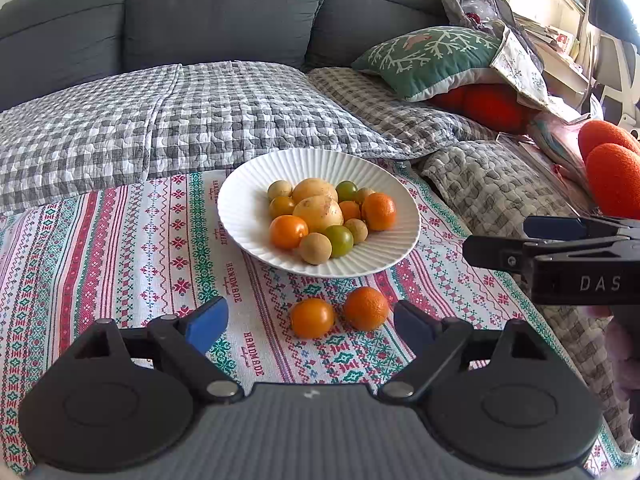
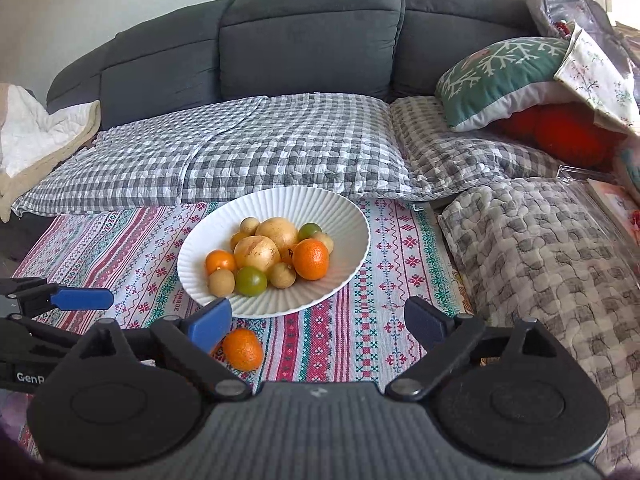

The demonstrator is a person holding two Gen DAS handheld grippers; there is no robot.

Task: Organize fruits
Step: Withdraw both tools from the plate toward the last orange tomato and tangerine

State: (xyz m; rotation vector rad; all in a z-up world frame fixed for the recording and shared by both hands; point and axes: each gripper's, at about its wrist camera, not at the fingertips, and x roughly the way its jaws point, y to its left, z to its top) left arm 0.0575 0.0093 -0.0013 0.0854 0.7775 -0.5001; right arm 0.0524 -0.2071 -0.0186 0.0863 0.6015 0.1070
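A white ribbed plate (image 1: 248, 216) (image 2: 352, 224) on the patterned cloth holds several fruits: yellow ones (image 1: 318, 211), orange ones (image 1: 379, 211), green ones (image 1: 340, 240) and small tan ones. Two orange fruits lie on the cloth in front of the plate: a smooth one (image 1: 312, 318) and a rough tangerine (image 1: 366, 308) (image 2: 242, 349). My left gripper (image 1: 310, 326) is open and empty, its jaws either side of these two fruits, just behind them. My right gripper (image 2: 318, 322) is open and empty, right of the tangerine and near the plate's front rim. It also shows in the left wrist view (image 1: 532, 240).
The patterned cloth (image 1: 120, 248) covers a low table against a grey sofa (image 1: 224, 12) spread with checked quilts (image 1: 180, 120). Cushions (image 1: 428, 60) and clutter pile up at the right. A folded blanket (image 2: 32, 136) lies at the far left.
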